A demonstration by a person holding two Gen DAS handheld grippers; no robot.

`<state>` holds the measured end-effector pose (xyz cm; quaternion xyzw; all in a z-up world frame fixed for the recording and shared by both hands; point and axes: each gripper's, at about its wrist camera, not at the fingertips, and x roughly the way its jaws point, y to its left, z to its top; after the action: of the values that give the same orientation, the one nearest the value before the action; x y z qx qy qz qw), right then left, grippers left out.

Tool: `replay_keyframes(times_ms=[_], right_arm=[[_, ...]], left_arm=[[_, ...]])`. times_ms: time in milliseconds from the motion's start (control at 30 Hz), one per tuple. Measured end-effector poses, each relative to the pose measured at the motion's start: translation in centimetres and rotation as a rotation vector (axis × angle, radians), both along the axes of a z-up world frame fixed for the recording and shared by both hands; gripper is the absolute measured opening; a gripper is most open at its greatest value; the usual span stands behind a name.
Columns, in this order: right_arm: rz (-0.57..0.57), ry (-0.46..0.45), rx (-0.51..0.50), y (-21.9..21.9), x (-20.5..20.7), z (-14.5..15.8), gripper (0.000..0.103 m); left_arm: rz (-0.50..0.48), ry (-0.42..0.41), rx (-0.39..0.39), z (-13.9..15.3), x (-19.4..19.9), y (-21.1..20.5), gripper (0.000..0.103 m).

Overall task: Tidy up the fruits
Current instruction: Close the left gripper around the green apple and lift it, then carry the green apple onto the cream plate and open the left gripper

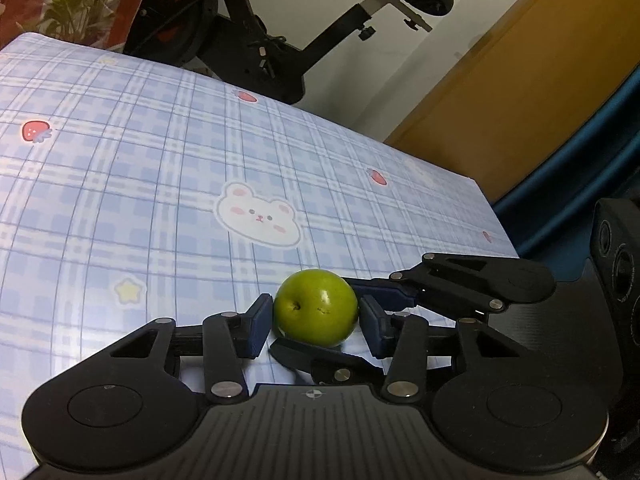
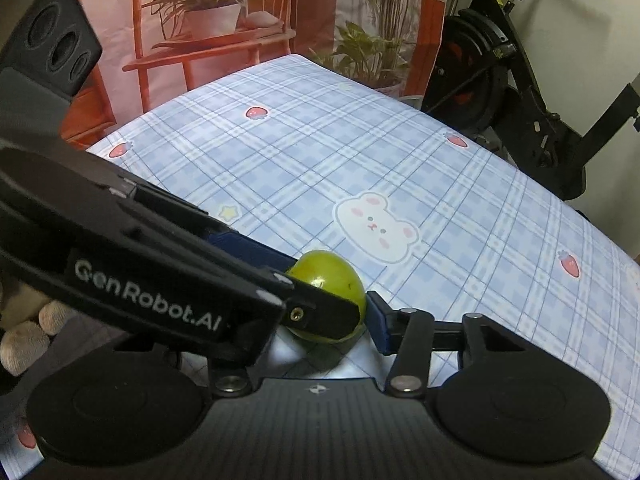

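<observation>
Two tools are converging on one green apple (image 1: 316,307) sitting on the checked-cloth worktop (image 1: 160,168), near its front edge. Left tool (image 1: 316,320) is straddling the fruit: its left pad is touching or nearly touching the skin, its right pad is standing just off it, so no firm clamp is showing. Right tool (image 2: 320,316) is coming in from the side; in its own view one blue pad (image 2: 378,326) is sitting just beside the apple (image 2: 332,280), while the left tool's arm is hiding the other, so I cannot tell whether it is gripping. Both are standing partly open, about apple-wide. No bowl, basket or other fruit is showing in either view. Judging by this, organizing is barely beginning: the apple is not lifted, and where it belongs is not visible. An exercise bike (image 1: 256,36) is standing behind.
</observation>
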<state>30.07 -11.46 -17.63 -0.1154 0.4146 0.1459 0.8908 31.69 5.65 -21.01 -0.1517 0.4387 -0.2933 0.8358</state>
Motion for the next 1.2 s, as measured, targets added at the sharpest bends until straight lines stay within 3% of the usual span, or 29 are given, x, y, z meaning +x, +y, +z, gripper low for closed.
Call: replay_keyframes(times_ms=[200,567,867,1200], right_arm=[[-0.002,-0.026,0.020,-0.2,-2.0,1.0,0.050],[-0.067,-0.218,0.094,-3.0,-10.1,4.6,0.050],[-0.173,-0.280,0.198,-6.6,-17.3,5.5,0.050],[-0.302,-0.329,0.225,-12.9,-23.1,6.6,0.050]], left_arm=[[0.002,-0.043,0.017,1.6,-2.1,-0.6,0.050],[-0.094,-0.202,0.117,6.8,-8.3,-5.6,0.050],[-0.211,-0.223,0.183,8.0,-12.2,-11.6,0.050],[-0.329,-0.249,0.183,8.3,-14.1,-18.8,0.050]])
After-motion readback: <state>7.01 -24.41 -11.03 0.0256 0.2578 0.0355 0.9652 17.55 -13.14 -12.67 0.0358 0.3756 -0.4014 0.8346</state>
